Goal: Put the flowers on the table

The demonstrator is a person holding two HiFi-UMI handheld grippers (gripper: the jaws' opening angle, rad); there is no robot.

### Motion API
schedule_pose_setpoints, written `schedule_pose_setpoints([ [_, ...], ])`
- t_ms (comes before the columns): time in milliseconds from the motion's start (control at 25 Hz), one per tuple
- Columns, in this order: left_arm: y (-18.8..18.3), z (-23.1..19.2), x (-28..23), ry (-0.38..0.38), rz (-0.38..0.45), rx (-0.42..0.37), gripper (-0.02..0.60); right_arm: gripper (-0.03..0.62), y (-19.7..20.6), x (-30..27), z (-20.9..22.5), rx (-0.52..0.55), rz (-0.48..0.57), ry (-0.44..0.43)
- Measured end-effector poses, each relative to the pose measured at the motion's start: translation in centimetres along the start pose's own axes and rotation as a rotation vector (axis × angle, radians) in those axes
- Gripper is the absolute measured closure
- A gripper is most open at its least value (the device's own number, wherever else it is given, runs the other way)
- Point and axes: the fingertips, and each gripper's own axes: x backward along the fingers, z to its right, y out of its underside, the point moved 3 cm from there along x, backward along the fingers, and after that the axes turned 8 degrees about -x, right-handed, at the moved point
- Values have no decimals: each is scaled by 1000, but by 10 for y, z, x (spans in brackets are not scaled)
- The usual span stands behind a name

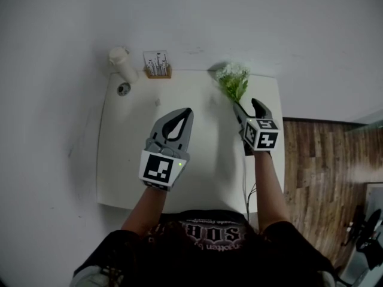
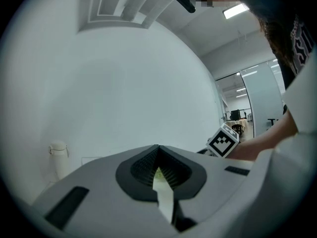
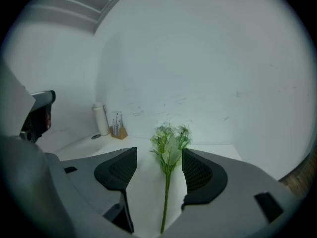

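The green-stemmed sprig of small white flowers is laid flat on the white desk, near its far right corner. Its stem is flanked by the spread jaws of the right hand-held gripper, which is released, so the placing is judged done. The left hand-held gripper, apparently unneeded, is clenched on nothing above the desk.
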Motion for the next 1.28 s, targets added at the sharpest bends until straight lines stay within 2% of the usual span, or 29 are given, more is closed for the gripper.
schedule_pose_setpoints([
  [160, -15, 10, 1, 0, 33, 9, 583, 302, -20, 39, -11, -11, 95, -35],
  [280, -17, 21, 6, 12, 40, 3, 583, 337, -31, 66, -14, 3, 157, -40],
  [560, -30, 45, 22, 6, 53, -23, 583, 480, -42, 128, -20, 31, 276, -42],
  [680, -33, 56, 30, 6, 58, -21, 583, 515, -42, 153, -26, 49, 312, -42],
  [1280, -51, 120, 84, -39, 89, -33, 583, 549, -10, 250, -47, 55, 356, -105],
])
